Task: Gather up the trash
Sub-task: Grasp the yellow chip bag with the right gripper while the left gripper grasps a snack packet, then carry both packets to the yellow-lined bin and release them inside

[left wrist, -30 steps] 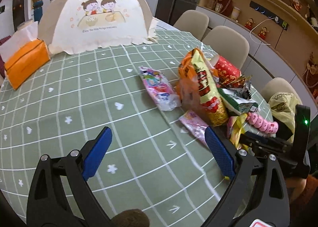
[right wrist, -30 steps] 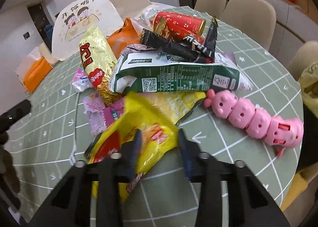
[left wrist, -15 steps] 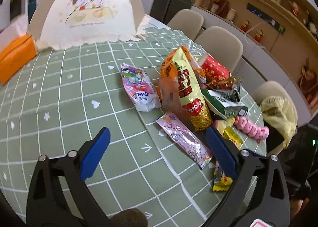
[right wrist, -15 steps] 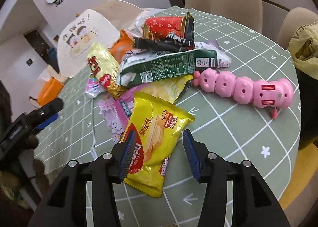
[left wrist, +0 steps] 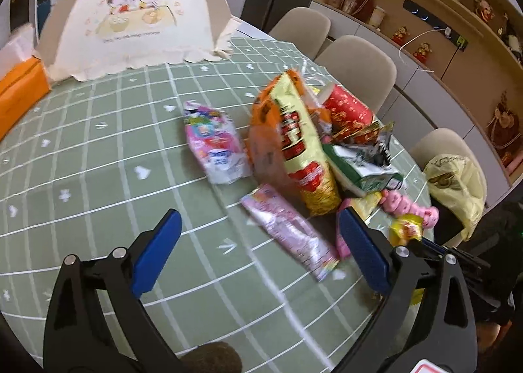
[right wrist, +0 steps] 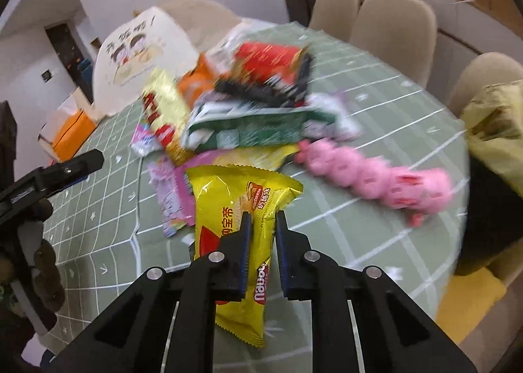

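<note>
**Wrappers piled on a green grid tablecloth, one yellow packet in the right jaws**

Tablecloth (left wrist: 98, 157) of sage green with a white grid and small white hearts and arrows covers the round table. At its far left stands a cream fabric dome food cover (left wrist: 137, 13) printed with two cartoon children and Chinese characters; the small line of print beneath them is too fine to read. Left of it sits an orange rectangular tissue box (left wrist: 19, 92). On a beige chair at the right edge lies a pale yellow plastic bag (left wrist: 457, 183).

The heap of trash lies right of centre. It holds a tall gold and red foil snack bag (left wrist: 300, 144), an orange plastic bag (left wrist: 261, 131) behind that, a red printed packet (left wrist: 346, 108) at the far side, and a green and white pouch (right wrist: 255, 131). A pink and white printed bag (left wrist: 212, 144) lies just left of the heap, and a long pink wrapper (left wrist: 287, 229) lies nearer. A pink segmented plastic pig toy (right wrist: 372, 177) rests to the right.

The left gripper (left wrist: 258, 252), blue-padded, stands wide open above the long pink wrapper, holding nothing.

The right gripper (right wrist: 263, 222) is closing on a yellow biscuit packet (right wrist: 235, 203), lifted clear of the cloth. Its label reads "nabati" near the bottom, with Chinese characters higher up.
</note>
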The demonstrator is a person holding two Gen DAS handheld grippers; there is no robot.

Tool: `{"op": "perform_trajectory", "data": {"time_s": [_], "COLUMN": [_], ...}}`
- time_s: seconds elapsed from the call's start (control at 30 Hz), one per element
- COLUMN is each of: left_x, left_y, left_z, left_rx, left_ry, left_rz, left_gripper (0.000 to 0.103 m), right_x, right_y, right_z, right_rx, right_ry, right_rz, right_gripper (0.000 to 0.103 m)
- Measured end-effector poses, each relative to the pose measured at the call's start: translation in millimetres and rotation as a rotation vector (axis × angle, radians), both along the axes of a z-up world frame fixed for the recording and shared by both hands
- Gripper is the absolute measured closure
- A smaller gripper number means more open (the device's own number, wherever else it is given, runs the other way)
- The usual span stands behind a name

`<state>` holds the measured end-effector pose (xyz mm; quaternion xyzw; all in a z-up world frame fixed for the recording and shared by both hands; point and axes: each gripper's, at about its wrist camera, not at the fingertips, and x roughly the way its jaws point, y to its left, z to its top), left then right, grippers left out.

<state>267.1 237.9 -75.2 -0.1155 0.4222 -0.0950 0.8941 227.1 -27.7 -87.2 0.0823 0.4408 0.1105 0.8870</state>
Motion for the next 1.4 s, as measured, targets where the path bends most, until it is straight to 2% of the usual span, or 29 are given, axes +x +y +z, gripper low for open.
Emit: {"op": "perform_trajectory", "data": {"time_s": [0.17,0.23,0.3,0.43,0.5,0.57,0.6,0.67,0.8,0.97,1.17,1.4], "left_x": [37.8,50.3,64.7,86.9,94.1,94.1,91.8,85.1,73.2,56.8,44.3,32.8], "left_y": [-8.3,-13.9,-18.8,-23.3,-26.0,-29.2,-31.1,-35.3,-46.2,-63.1,-87.4,-163.0], "left_z": [1.8,6.9,10.2,6.2,1.1,-1.2,0.9,9.8,40.7,104.7,178.8,229.3], "left_rx": [-0.095,-0.108,-0.091,-0.106,-0.124,-0.127,-0.131,-0.132,-0.124,-0.088,-0.105,-0.143], "left_ry": [0.018,-0.003,-0.006,0.051,0.088,0.108,0.109,0.088,0.040,-0.094,-0.253,-0.368], "left_rz": [0.006,0.004,0.019,0.047,0.038,0.032,0.024,0.003,-0.034,-0.071,-0.122,-0.294], "left_gripper": [0.024,0.024,0.029,0.042,0.052,0.076,0.078,0.091,0.097,0.098,0.098,0.098], "right_x": [-10.4,-16.0,-19.5,-25.6,-31.6,-35.0,-36.0,-37.5,-36.1,-31.3,-27.0,-24.4], "right_y": [-24.2,-32.7,-35.8,-37.2,-43.6,-49.3,-52.3,-57.4,-63.1,-70.3,-99.6,-164.0], "right_z": [23.7,31.6,37.7,40.6,39.6,40.4,42.5,46.9,60.7,88.7,134.4,171.7], "right_rx": [-0.013,-0.030,-0.041,-0.064,-0.075,-0.078,-0.077,-0.072,-0.055,-0.042,-0.064,-0.127], "right_ry": [-0.039,-0.059,-0.072,-0.081,-0.080,-0.079,-0.082,-0.094,-0.127,-0.200,-0.325,-0.421], "right_rz": [-0.049,-0.053,-0.051,-0.053,-0.055,-0.060,-0.064,-0.068,-0.052,-0.039,-0.048,-0.126], "right_gripper": [0.088,0.088,0.088,0.088,0.088,0.088,0.088,0.088,0.088,0.088,0.088,0.088]}}
